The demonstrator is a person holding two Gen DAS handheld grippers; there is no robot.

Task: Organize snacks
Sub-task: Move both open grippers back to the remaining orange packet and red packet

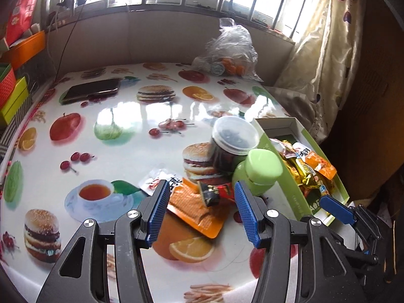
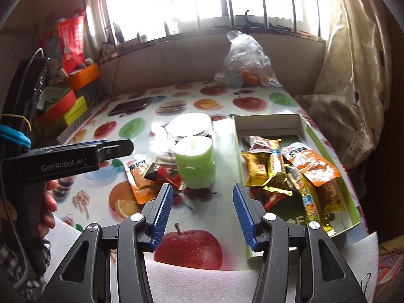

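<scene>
Glossy counter [image 1: 121, 131] printed with burgers, apples, oranges and cherries, below a barred window [image 2: 176, 2]; pale curtain [image 2: 353, 58] to the right; clear crinkled plastic bag [image 1: 231, 50] and dark phone [image 1: 92, 89] at the far edge. Open shallow cardboard box [image 2: 267, 122], green outside and white inside, at the counter's right edge, holding shiny gold, red and orange foil snack packets [image 2: 275, 166]. Just left of it, a green-capped bottle [image 2: 195, 161] and a clear-lidded jar [image 1: 233, 139]; beside them a flat orange pouch [image 1: 194, 207] under a small red packet [image 1: 217, 193]. Left gripper [image 1: 200, 210] open over that pouch, gripping nothing; right gripper [image 2: 202, 212] open, empty, above bare counter.
</scene>
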